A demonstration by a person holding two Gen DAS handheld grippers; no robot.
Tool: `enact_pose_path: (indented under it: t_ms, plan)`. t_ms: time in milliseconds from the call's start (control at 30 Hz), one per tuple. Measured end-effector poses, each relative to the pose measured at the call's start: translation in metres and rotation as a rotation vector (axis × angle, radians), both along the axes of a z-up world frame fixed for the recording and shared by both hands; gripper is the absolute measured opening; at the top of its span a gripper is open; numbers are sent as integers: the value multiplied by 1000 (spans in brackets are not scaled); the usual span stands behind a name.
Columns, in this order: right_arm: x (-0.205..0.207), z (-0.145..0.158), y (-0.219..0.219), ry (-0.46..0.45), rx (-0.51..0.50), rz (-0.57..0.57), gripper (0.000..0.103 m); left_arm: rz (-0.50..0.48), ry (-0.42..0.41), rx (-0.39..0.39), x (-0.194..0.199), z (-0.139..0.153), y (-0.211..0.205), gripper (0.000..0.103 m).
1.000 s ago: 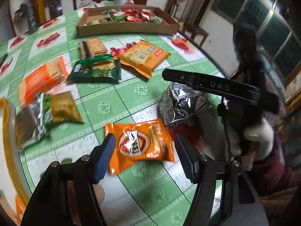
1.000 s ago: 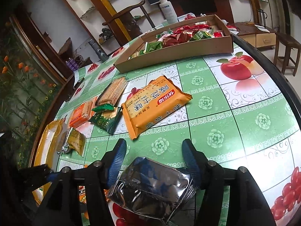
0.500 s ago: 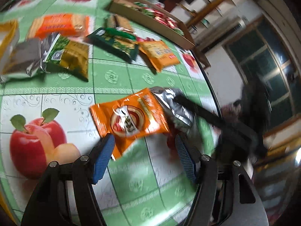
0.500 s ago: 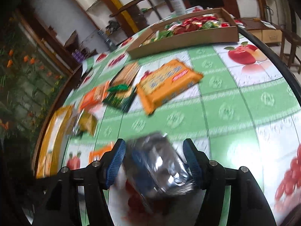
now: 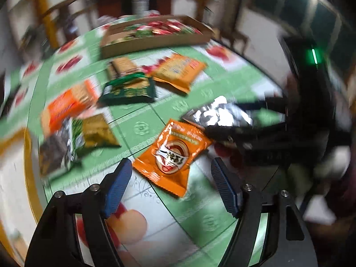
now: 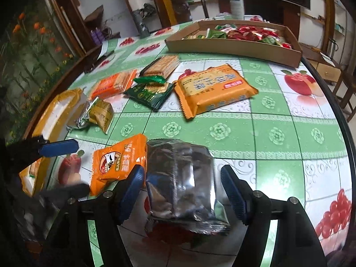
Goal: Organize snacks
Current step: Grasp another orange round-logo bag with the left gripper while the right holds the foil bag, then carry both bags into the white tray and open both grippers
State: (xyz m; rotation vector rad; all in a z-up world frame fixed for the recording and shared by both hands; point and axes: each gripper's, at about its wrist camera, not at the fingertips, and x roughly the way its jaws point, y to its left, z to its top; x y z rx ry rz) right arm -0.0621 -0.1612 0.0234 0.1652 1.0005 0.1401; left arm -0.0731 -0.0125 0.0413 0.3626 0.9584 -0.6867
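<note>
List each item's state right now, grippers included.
Left gripper: jaws open, empty, before the small orange packet.
Right gripper: jaws open around the silver packet, gaps showing on both sides.
Silver packet: flat on the table.
Cardboard tray: open-topped, holding wrapped snacks.

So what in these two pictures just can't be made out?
- Left wrist view: motion blur smears the cardboard tray contents.
- Right wrist view: the silver packet shows no readable label; glare hides it.
- Right wrist view: the yellow packet is cut off by the picture's dark rim.
</note>
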Motion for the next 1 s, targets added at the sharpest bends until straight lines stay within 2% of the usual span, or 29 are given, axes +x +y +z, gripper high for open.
enact_pose_path:
  t_ms: [100, 200, 300, 333, 367, 500, 533, 567, 667, 767, 1000]
  plan:
    - [7, -1, 5, 6, -33, 6, 75, -60, -28, 65, 4, -11, -11, 73]
    - [10, -2, 8, 8, -56, 5, 75, -87, -49, 88, 13, -18, -19, 73]
    - [9, -3, 10, 9, -81, 17, 71, -110, -83, 113, 19, -23, -28, 73]
    - [8, -3, 9, 8, -95, 13, 65, -116, -87, 116, 20, -23, -30, 73]
    - [8, -3, 9, 9, -99, 13, 64, -120, -82, 114, 21, -24, -32, 73]
    - [4, -2, 5, 5, -90, 16, 60, -95, -39, 81, 20, -26, -36, 73]
    - [3, -2, 3, 3, -83, 14, 60, -78, -30, 73, 20, -26, -35, 64]
    - [2, -2, 2, 0, -76, 11, 59, -67, -20, 61, 19, -25, -33, 44]
    - [-2, 0, -2, -4, -49, -4, 59, -21, -22, 44, 16, -20, -25, 43]
    - [-9, 2, -6, -6, -6, -7, 59, 15, -2, -13, 10, -16, -12, 43]
    - [-30, 21, 8, -42, 40, 27, 59, 162, 18, -223, -13, 11, 45, 43]
